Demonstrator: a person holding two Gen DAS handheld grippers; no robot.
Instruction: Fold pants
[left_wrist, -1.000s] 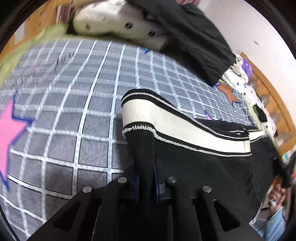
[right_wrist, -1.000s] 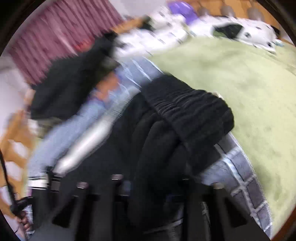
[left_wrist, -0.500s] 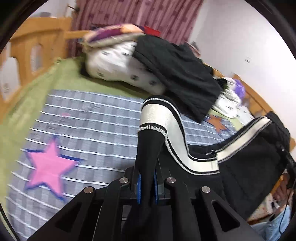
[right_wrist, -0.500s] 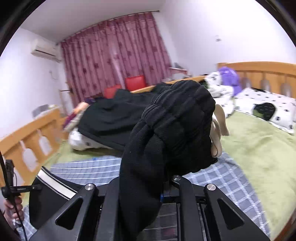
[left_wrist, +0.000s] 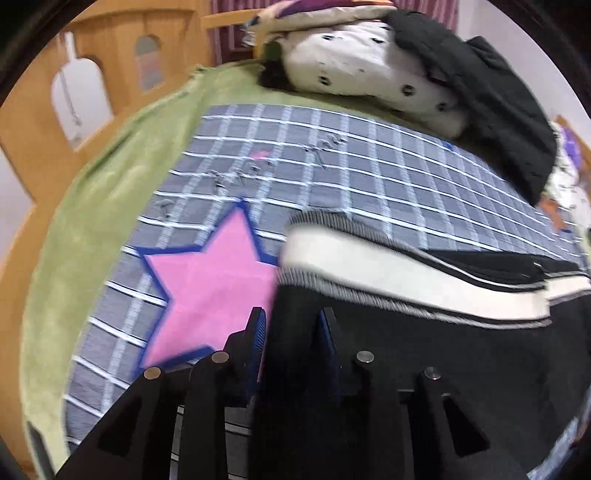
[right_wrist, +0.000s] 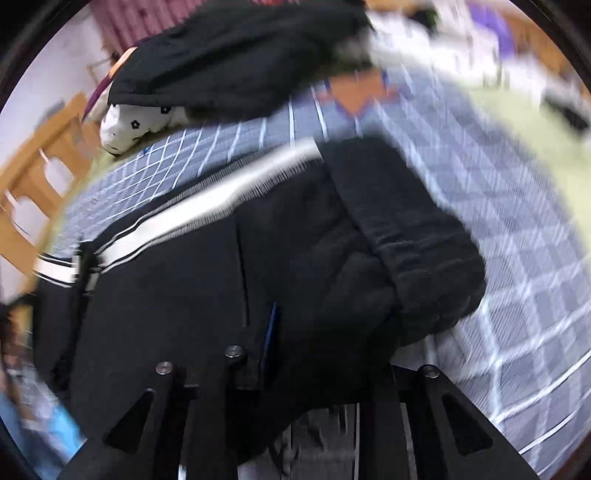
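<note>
Left tongs (left_wrist: 291, 328) just opening, pants (left_wrist: 406, 332) slack between; right tongs (right_wrist: 325, 332) opening, grip unclear.

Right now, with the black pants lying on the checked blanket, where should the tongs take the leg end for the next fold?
Grip the black pants at the hem corner beside the white side stripe, coming from the pink star side. There the hem edge lies exposed on the checked blanket, so one finger can probably slide under.

Both wrist cameras look steeply down, close over the black pants (left_wrist: 424, 369) and checked blanket (right_wrist: 517, 258).
</note>
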